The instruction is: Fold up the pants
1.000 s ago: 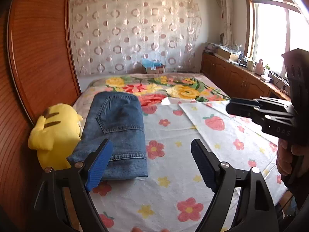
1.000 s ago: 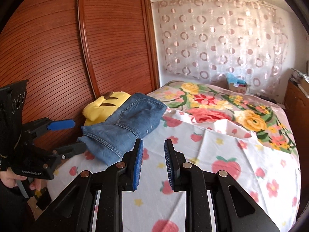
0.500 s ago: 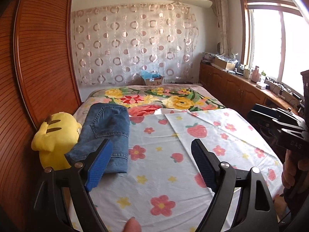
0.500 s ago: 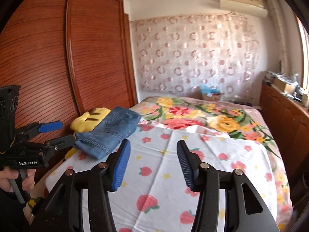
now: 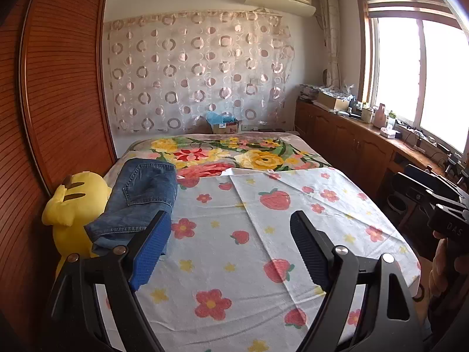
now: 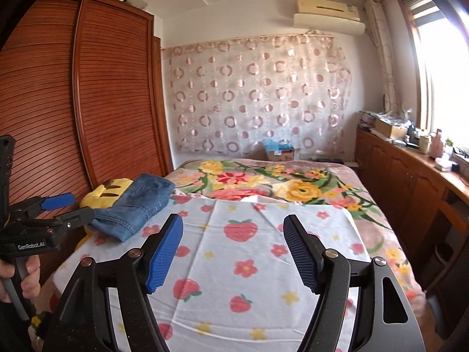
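Note:
The blue jeans [image 5: 140, 199] lie folded at the left side of the bed, leaning partly on a yellow plush toy [image 5: 73, 205]. They also show in the right wrist view [image 6: 137, 205]. My left gripper [image 5: 228, 234] is open and empty, held back above the near end of the bed, to the right of the jeans. My right gripper [image 6: 231, 240] is open and empty above the bed's near end. The left gripper also shows at the left edge of the right wrist view [image 6: 63, 208], with its jaws apart.
The bed has a strawberry and flower sheet [image 5: 263, 234] and a floral blanket [image 5: 234, 155] at the far end. A wooden wardrobe [image 6: 73, 102] stands along the left. Wooden cabinets [image 5: 351, 140] with clutter run under the window on the right.
Both grippers have pulled back and up from the bed, away from the jeans. My right gripper went from nearly shut to wide open. The jeans lie still.

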Action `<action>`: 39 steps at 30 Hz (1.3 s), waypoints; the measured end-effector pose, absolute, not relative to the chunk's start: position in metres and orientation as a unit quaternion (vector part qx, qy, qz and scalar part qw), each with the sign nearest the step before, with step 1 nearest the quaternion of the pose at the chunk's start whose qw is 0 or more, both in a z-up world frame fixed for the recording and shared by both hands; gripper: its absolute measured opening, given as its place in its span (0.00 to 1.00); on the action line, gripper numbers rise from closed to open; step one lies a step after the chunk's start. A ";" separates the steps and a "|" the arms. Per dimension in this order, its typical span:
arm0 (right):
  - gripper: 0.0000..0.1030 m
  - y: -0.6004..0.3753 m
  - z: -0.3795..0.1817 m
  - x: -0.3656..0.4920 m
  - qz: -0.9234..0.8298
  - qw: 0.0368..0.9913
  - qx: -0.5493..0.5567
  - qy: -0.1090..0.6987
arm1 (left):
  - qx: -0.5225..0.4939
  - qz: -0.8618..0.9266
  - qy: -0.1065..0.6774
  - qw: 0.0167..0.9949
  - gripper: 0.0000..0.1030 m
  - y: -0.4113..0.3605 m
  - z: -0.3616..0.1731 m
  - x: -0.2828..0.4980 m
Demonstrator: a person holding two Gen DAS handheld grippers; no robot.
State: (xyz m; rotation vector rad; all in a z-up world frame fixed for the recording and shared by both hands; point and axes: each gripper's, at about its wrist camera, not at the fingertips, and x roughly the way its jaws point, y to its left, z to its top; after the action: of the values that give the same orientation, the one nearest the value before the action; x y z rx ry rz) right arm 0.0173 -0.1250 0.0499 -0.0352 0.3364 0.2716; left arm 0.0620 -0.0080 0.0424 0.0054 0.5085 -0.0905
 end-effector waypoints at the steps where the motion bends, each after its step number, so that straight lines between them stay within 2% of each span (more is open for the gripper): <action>1: 0.72 -0.123 0.049 0.015 0.132 0.977 -0.017 0.167 | 0.005 -0.042 0.251 0.967 0.82 -0.010 0.042 0.061; 39: 0.74 -0.118 0.043 0.001 0.105 0.981 -0.013 0.164 | 0.010 -0.022 0.240 0.970 0.82 -0.014 0.043 0.050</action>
State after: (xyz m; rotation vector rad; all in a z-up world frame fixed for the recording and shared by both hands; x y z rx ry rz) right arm 0.0009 -0.1177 0.0435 -0.0269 0.3307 0.2110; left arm 0.0497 -0.0140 0.0434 0.0209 0.4850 -0.0450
